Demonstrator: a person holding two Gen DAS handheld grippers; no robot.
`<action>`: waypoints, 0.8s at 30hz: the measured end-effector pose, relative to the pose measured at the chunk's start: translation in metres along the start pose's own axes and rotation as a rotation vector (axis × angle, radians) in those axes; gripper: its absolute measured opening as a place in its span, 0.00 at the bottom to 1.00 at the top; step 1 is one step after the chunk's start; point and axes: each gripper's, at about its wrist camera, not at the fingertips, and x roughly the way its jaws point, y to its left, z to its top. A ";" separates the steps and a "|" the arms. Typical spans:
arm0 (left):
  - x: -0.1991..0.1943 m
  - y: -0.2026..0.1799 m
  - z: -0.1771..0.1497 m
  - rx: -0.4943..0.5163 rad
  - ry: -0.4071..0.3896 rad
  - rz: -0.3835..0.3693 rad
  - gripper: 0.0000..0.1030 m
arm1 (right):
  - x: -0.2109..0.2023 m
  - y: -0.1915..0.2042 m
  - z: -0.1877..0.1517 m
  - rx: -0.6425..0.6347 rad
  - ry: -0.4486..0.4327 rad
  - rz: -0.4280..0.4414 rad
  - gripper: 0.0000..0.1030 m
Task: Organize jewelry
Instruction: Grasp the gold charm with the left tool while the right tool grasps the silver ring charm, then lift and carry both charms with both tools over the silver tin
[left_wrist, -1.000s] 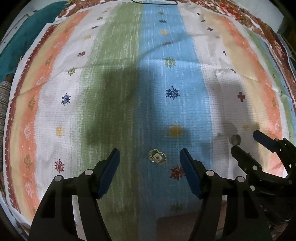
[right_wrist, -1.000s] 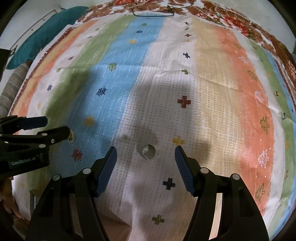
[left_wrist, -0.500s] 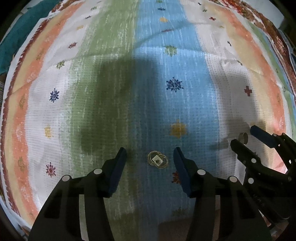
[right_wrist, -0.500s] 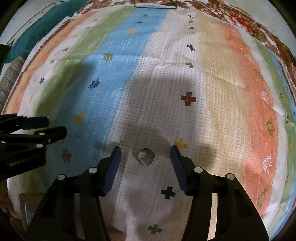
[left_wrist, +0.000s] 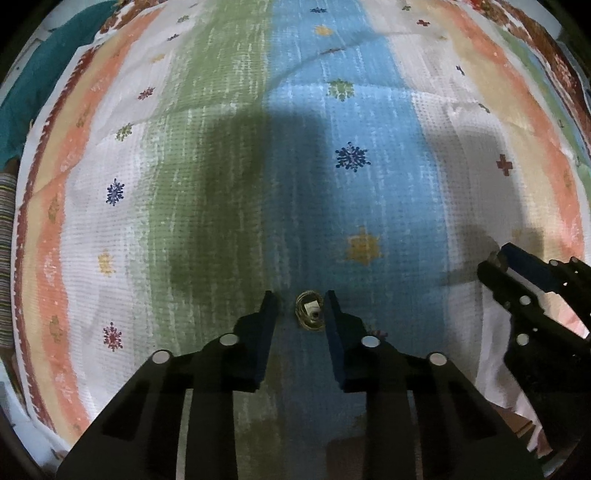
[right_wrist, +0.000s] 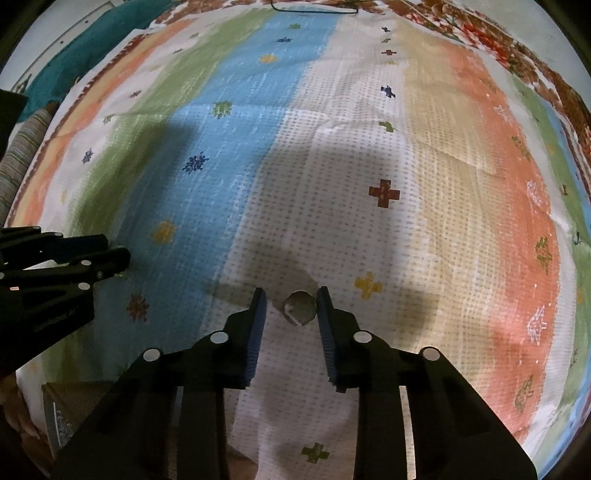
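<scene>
Change: both grippers' fingers stand much closer together than 1 s ago, each pair now narrowed around its piece of jewelry.
Striped cloth (left_wrist: 207, 155): covers the whole work surface in green, blue, white, beige and orange bands with small embroidered flowers and crosses; large shadows fall across its middle.
Teal fabric (right_wrist: 74, 62): lies past the cloth's far left edge.
Left gripper (left_wrist: 298, 308): low over the seam of the green and blue bands, fingers partly closed with a narrow gap; its right finger (left_wrist: 334, 325) is touching or just beside the piece, its left finger stands a little apart from it. Whether it truly grips yet, I cannot tell.
Right gripper (right_wrist: 290, 306): over the white dotted band, fingers partly closed; 1 finger (right_wrist: 325, 317) sits just beside the ring's edge, the other slightly apart. Firm hold cannot be told.
Gold earring bundle (left_wrist: 309, 314): small coil of gold loops with a pale tag, lying on the cloth between the left gripper's fingers.
Round silver ring (right_wrist: 300, 307): lies flat on the cloth between the right gripper's fingers, near a yellow cross.
</scene>
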 end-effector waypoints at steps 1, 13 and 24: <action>0.001 0.000 0.000 -0.001 0.000 0.000 0.22 | 0.000 0.000 0.000 0.002 0.000 0.001 0.23; -0.004 0.003 0.003 -0.004 -0.011 -0.022 0.10 | 0.000 -0.001 -0.001 0.004 -0.004 -0.003 0.19; -0.024 0.005 0.005 0.007 -0.046 -0.047 0.09 | -0.014 -0.001 -0.004 0.011 -0.026 -0.004 0.18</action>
